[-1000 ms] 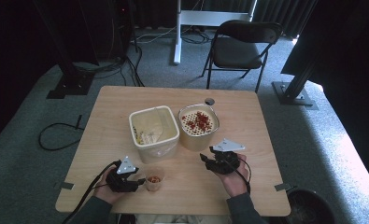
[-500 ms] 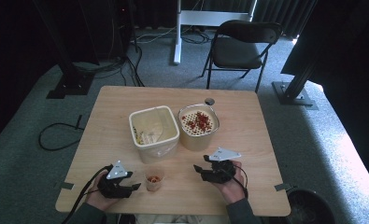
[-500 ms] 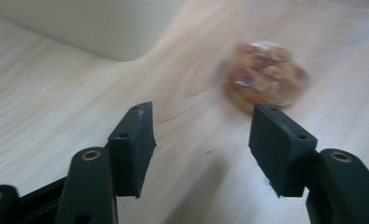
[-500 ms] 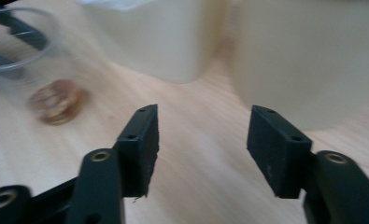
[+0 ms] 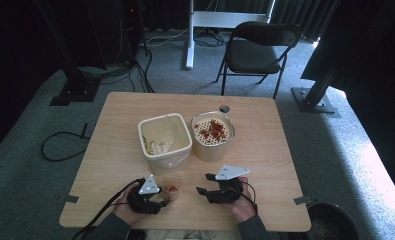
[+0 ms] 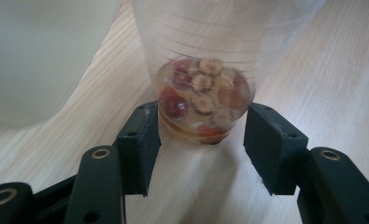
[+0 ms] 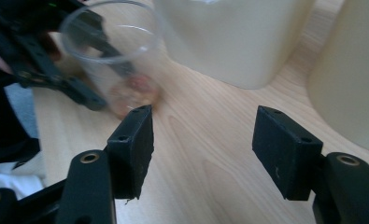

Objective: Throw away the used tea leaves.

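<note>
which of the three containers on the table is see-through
The small cup between the left tongs, at the table's near edge. You can see the fruit pieces through its wall; the square tub and round tub are opaque cream.

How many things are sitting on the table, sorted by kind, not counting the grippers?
Cream square containers: 1, the open bin
Round tubs with a perforated insert holding red pieces: 1
Clear plastic cups with dried fruit at the bottom: 1
Small dark round things near the far edge: 1, too small to identify
Total: 4
</note>
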Demonstrator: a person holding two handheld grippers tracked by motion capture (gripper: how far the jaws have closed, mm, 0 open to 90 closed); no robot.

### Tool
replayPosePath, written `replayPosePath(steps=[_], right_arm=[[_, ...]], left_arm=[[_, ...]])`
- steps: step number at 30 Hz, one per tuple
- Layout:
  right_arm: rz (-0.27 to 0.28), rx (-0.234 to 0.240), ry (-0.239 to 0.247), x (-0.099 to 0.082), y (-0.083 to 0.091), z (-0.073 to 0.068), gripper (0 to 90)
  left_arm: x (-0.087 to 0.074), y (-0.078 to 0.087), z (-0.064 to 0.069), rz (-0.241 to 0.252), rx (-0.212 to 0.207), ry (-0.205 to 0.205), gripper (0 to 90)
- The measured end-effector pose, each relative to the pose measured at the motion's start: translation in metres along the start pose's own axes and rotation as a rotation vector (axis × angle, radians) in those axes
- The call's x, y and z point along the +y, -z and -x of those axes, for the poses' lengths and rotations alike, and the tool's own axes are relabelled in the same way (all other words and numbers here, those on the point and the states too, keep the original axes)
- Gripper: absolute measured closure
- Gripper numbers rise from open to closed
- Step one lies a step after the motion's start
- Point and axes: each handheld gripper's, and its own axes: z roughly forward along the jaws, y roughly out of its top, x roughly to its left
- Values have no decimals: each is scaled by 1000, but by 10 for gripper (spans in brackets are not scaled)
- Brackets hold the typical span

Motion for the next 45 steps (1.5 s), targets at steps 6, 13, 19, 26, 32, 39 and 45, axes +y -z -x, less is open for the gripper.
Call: replayPosePath(steps=[6, 13, 19, 26, 32, 39, 45], right_arm=[[14, 25, -12, -4, -6, 0, 356], [26, 28, -14, -5, -15, -1, 330], [48, 31, -13, -3, -20, -2, 279], [67, 48, -16, -3, -27, -2, 202], [84, 51, -23, -1, -32, -2, 206], [99, 70, -30, 3, -42, -1, 231], [113, 76, -23, 8, -53, 0, 246]], left_arm=[[16, -18, 1, 11, -11, -16, 465], [29, -29, 0, 36, -11, -17, 433], [36, -35, 0, 52, -19, -20, 423], [36, -26, -2, 52, 6, -18, 330], [24, -11, 0, 60, 12, -21, 306], [-1, 9, -10, 58, 86, 28, 307], [-16, 16, -23, 52, 127, 85, 314]])
